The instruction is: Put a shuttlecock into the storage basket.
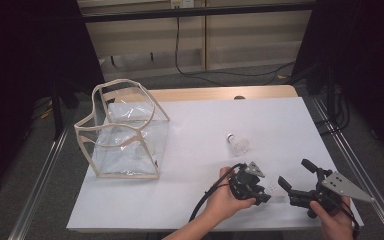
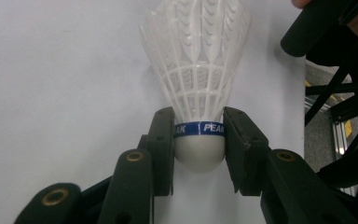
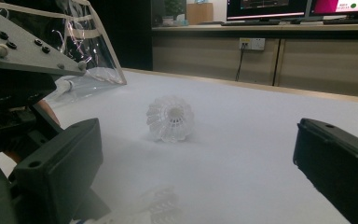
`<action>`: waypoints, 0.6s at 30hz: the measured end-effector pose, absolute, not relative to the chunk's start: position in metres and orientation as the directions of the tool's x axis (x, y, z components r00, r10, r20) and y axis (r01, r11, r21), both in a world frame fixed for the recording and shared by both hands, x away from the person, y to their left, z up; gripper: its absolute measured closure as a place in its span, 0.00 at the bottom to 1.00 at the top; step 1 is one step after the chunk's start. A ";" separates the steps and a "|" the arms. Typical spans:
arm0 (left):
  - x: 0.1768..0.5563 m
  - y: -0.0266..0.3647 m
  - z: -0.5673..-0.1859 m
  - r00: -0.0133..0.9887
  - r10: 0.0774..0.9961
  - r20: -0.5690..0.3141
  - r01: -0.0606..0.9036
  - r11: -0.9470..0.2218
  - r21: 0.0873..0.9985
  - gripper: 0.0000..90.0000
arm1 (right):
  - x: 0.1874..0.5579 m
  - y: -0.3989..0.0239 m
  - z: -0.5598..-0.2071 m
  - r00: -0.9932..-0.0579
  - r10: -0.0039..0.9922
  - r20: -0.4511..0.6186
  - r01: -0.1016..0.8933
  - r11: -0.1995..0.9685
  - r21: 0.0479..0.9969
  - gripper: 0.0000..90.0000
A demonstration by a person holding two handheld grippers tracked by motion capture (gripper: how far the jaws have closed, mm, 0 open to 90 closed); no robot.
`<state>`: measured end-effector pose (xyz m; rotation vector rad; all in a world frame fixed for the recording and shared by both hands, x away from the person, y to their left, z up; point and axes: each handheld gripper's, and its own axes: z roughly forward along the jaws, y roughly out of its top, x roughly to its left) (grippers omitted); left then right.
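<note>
Two white plastic shuttlecocks lie on the white table: one clamped at its blue-banded cork by the left gripper near the front edge, another farther off. Right gripper gapes empty.

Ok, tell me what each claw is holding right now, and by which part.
The left claw grips a white shuttlecock by its rounded cork base, jaws on either side at the blue band. The right claw stands open and holds nothing.
</note>
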<state>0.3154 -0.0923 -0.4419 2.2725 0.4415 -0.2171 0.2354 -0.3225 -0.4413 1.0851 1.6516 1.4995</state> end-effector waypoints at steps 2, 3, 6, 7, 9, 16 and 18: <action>0.317 -0.088 -0.442 0.922 0.240 -0.304 0.387 -0.614 0.688 0.73 | 0.235 -0.322 -0.441 -0.448 0.892 0.063 0.149 0.005 0.989 0.01; 0.318 -0.085 -0.440 0.924 0.247 -0.292 0.382 -0.627 0.679 0.73 | 0.235 -0.322 -0.441 -0.449 0.891 0.064 0.148 0.003 0.989 0.01; 0.320 -0.079 -0.439 0.917 0.262 -0.299 0.398 -0.626 0.671 0.73 | 0.236 -0.322 -0.441 -0.449 0.891 0.064 0.150 0.005 0.989 0.01; 0.321 -0.077 -0.439 0.915 0.264 -0.305 0.403 -0.621 0.672 0.73 | 0.236 -0.322 -0.442 -0.449 0.891 0.063 0.151 0.006 0.989 0.01; 0.322 -0.072 -0.439 0.913 0.268 -0.307 0.408 -0.615 0.675 0.73 | 0.236 -0.322 -0.442 -0.450 0.891 0.063 0.150 0.006 0.989 0.01; 0.328 -0.057 -0.434 0.904 0.289 -0.315 0.427 -0.608 0.669 0.73 | 0.236 -0.320 -0.442 -0.455 0.888 0.065 0.152 0.006 0.988 0.01; 0.329 -0.054 -0.433 0.901 0.292 -0.320 0.433 -0.599 0.673 0.73 | 0.237 -0.319 -0.442 -0.456 0.888 0.061 0.151 0.010 0.989 0.01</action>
